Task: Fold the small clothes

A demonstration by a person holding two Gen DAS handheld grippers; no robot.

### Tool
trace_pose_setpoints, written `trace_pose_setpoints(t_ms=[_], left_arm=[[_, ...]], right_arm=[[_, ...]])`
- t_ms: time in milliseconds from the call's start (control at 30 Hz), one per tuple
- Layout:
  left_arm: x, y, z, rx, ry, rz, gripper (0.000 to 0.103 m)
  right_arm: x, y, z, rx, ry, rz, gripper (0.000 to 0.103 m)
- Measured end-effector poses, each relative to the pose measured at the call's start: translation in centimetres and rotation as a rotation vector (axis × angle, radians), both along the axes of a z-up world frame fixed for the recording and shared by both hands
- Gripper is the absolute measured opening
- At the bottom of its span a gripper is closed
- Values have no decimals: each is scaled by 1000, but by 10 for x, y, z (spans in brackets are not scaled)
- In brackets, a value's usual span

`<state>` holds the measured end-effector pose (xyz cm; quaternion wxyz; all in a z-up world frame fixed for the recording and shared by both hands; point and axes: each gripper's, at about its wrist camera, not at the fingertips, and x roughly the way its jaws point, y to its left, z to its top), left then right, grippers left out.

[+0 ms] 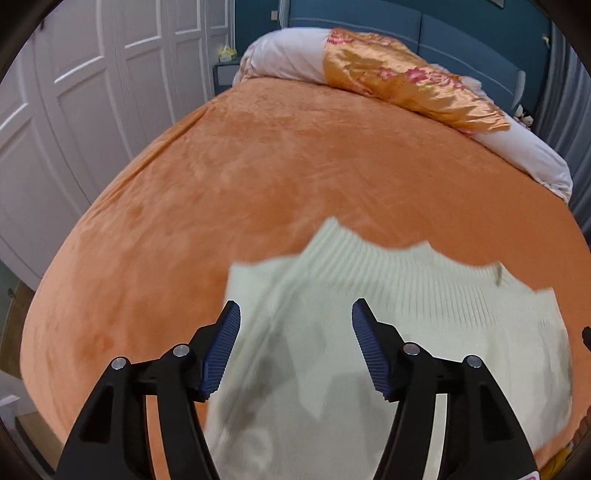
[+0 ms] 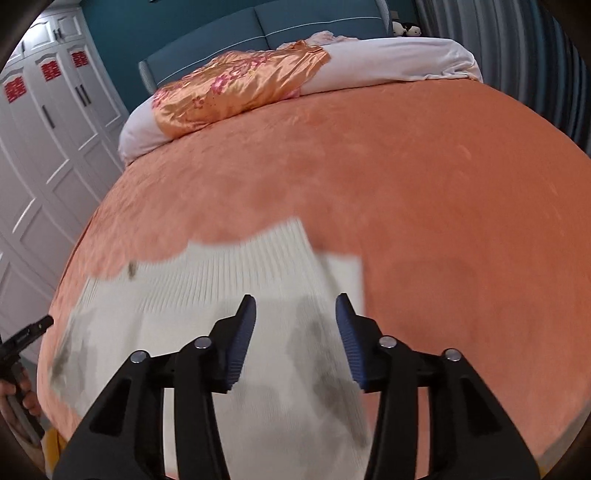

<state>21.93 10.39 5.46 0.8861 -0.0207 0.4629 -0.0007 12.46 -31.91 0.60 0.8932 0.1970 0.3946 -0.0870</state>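
Note:
A small cream knit sweater [image 1: 388, 332] with a ribbed hem lies spread on the near part of the orange bed [image 1: 258, 166]; it is blurred by motion. It also shows in the right wrist view [image 2: 221, 314]. My left gripper [image 1: 295, 314] is open and empty above the sweater's left side. My right gripper [image 2: 295, 310] is open and empty above the sweater's right side. The left gripper's tip [image 2: 33, 330] shows at the left edge of the right wrist view.
A rolled white and gold floral quilt [image 1: 388, 74] lies along the head of the bed, also in the right wrist view [image 2: 240, 88]. White wardrobe doors [image 1: 92, 92] stand to the left. A blue headboard [image 2: 258, 33] is behind.

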Motion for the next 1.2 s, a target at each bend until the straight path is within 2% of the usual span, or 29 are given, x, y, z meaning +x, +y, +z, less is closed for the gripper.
trace_pose_setpoints(t_ms=[33, 133, 300, 367, 433, 467, 500, 533, 567, 633, 700, 867, 933, 1000, 1100, 1133, 1200], left_arm=[[13, -2, -4, -1, 9, 6, 66], [42, -3, -21, 11, 43, 38, 68], [62, -9, -43, 59, 88, 49, 68], [65, -11, -47, 56, 91, 41, 68], [64, -12, -49, 53, 91, 32, 67], [64, -12, -50, 49, 89, 23, 64], [64, -13, -50, 49, 87, 15, 53], [64, -15, -50, 45, 92, 3, 38], [64, -17, -50, 42, 98, -6, 31], [63, -21, -47, 62, 92, -12, 12], [61, -24, -40, 77, 74, -22, 7], [52, -21, -12, 62, -8, -13, 5], [55, -19, -10, 71, -13, -10, 4], [62, -18, -24, 85, 28, -7, 4], [71, -17, -67, 132, 127, 5, 5], [69, -16, -74, 149, 120, 15, 6], [63, -18, -71, 164, 85, 34, 9]], right_arm=[[17, -3, -6, 7, 16, -12, 56], [36, -10, -19, 8, 47, -48, 62], [58, -11, -48, 65, 103, -23, 61], [58, -1, -51, 30, 106, 1, 52], [57, 8, -49, -4, 92, 30, 30], [56, 14, -45, -21, 82, 46, 22], [54, 17, -41, -31, 69, 57, 14], [53, 19, -37, -39, 54, 61, 12], [50, 20, -31, -44, 34, 66, 12], [44, 23, -17, -46, -14, 77, 11], [36, 22, -2, -35, -66, 79, 11], [15, 9, 23, 9, -170, 44, 11], [15, 0, 15, 19, -143, 18, 11], [26, -12, -12, 75, -64, -7, 11], [42, -18, -62, 85, 98, 3, 11], [43, -18, -67, 90, 95, 3, 11], [40, -20, -59, 111, 81, -26, 13]])
